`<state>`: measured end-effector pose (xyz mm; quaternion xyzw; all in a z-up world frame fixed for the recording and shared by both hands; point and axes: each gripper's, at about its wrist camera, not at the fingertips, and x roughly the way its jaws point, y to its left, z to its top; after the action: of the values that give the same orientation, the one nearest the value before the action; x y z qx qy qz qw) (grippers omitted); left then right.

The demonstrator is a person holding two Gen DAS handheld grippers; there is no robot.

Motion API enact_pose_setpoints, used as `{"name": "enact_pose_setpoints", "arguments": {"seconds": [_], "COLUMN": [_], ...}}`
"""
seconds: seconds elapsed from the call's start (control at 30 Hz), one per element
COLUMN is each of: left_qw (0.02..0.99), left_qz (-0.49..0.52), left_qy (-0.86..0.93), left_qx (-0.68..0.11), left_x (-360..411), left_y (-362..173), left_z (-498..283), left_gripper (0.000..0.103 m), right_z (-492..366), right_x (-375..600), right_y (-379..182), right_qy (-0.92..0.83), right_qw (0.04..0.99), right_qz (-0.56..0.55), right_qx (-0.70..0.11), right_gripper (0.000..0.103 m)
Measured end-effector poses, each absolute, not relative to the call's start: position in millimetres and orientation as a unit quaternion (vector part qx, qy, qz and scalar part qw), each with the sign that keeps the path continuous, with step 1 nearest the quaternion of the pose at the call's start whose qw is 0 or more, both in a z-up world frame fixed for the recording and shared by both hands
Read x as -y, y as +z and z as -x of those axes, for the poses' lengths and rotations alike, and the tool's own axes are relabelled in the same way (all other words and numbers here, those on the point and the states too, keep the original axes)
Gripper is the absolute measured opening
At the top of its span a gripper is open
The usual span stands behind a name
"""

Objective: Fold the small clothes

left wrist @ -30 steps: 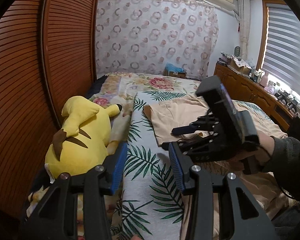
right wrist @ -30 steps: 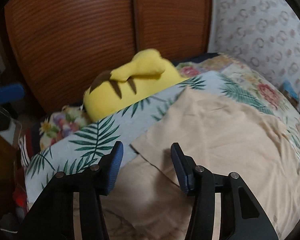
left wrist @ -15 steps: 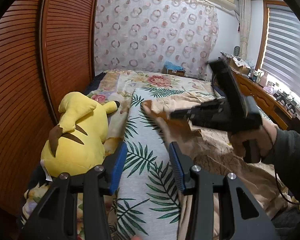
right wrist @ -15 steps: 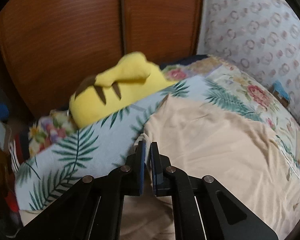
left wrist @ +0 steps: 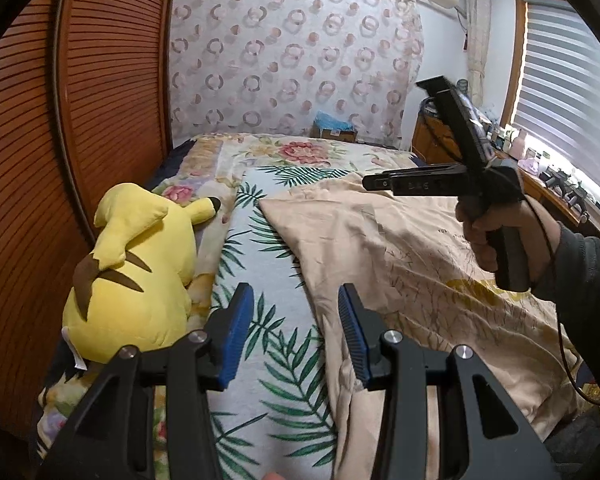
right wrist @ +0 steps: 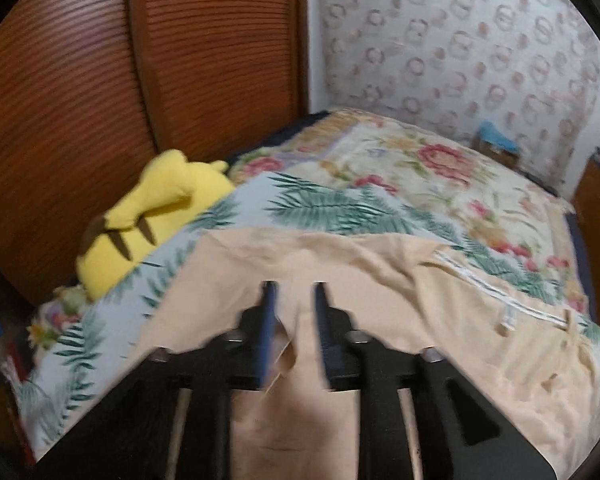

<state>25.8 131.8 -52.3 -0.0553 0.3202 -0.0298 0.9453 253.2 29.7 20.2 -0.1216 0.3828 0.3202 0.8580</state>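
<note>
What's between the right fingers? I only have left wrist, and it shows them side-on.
Observer: In the right wrist view the right gripper has its fingers apart; they have just been opening. A raised flap of the beige garment sits in the gap, not pinched.
Operator: Anything on the garment's far edge?
Observer: A white striped strip runs along it, next to the floral bedspread.
Operator: Frame sharp?
Observer: No, the right wrist view is motion-blurred, so whether the flap touches a pad is unclear.
</note>
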Motion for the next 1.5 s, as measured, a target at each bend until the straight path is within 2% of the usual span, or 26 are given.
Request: {"name": "enact_pose_setpoints", "arguments": {"seconds": [0.03,0.07,0.5,0.93,1.0,1.07,1.5], "left_qw": [0.945,0.944,0.926,0.912,0.910,0.908,0.895], "left_qz": [0.054,0.051,0.026,-0.024,-0.028,-0.033,-0.047], "left_qy": [-0.032,-0.033,-0.068,-0.112,-0.117,-0.122,-0.133], "left_qx": [-0.322,-0.325,-0.371,-0.393,-0.396,-0.399,-0.422], "left_x": [-130.1,-127.5,-78.2,-8.8,-2.9,4.8,28.7], "left_y": [-53.1,-54.4,-78.9,-78.8,-79.5,-81.2,-96.4], "left_z": [-28.6,-32.8,-94.6,-129.5,-135.5,-139.1,-154.1], "left_gripper": [0.043,0.043,0.043,0.043,0.043,0.043,0.043], "right_z": [-253.4,-252.7,-187.3,-126.7,-121.0,-118.8,-114.2], "right_x": [-25.8,-18.8,121.5,284.0,305.7,328.7,424.2], "right_y": [20.2,21.7,41.8,38.1,36.6,32.8,12.8], "right_qy": [0.320,0.321,0.281,0.151,0.130,0.113,0.006], "right_qw": [0.858,0.858,0.881,0.915,0.918,0.917,0.910], "right_qz": [0.119,0.117,0.105,0.058,0.052,0.044,0.016], "right_qx": [-0.384,-0.383,-0.366,-0.369,-0.372,-0.381,-0.415], "right_gripper": [0.039,0.042,0.044,0.044,0.047,0.055,0.055]}}
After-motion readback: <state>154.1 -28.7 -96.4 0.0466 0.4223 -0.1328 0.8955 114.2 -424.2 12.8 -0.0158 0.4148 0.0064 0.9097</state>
